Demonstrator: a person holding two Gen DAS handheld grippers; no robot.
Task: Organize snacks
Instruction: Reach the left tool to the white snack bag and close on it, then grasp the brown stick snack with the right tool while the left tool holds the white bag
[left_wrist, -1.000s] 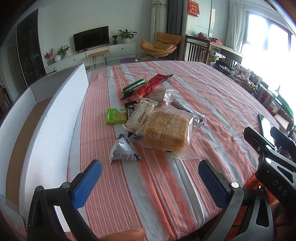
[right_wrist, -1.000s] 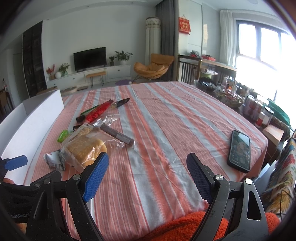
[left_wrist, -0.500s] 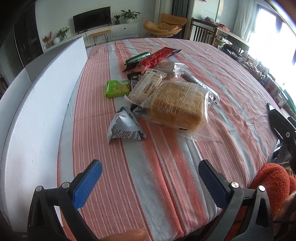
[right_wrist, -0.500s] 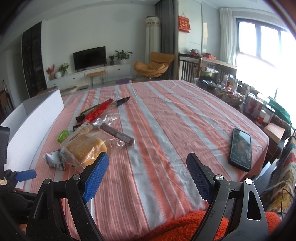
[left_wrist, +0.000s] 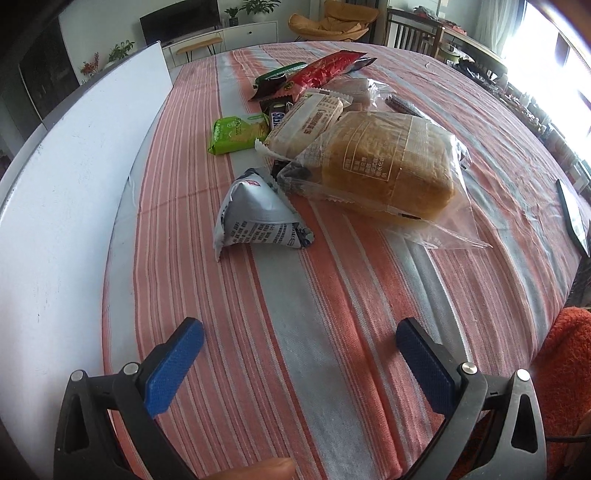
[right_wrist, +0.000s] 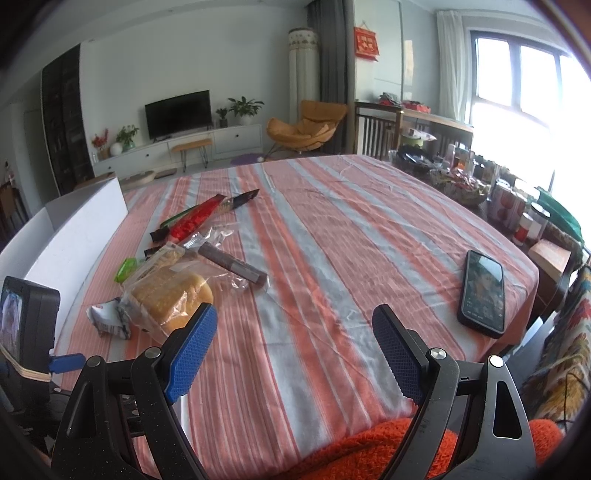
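A pile of snacks lies on the striped tablecloth (left_wrist: 332, 332). Nearest my left gripper (left_wrist: 299, 339) is a grey triangular packet (left_wrist: 255, 218), then a bagged bread loaf (left_wrist: 388, 162), a cream biscuit pack (left_wrist: 306, 122), a green packet (left_wrist: 236, 131) and a red packet (left_wrist: 325, 70). The left gripper is open and empty, low over the cloth, short of the grey packet. My right gripper (right_wrist: 295, 336) is open and empty near the table's front edge, with the bread loaf (right_wrist: 170, 295) to its left. A dark bar (right_wrist: 232, 264) lies beyond the loaf.
A white open box (left_wrist: 74, 177) stands along the table's left side, also in the right wrist view (right_wrist: 77, 236). A phone (right_wrist: 482, 291) lies on the cloth at the right. Jars and baskets (right_wrist: 509, 206) crowd a side surface beyond the table's right edge.
My left gripper has moved forward and tilted down toward the grey packet, so the snacks loom larger. The right gripper has stayed nearly still. Both remain open.
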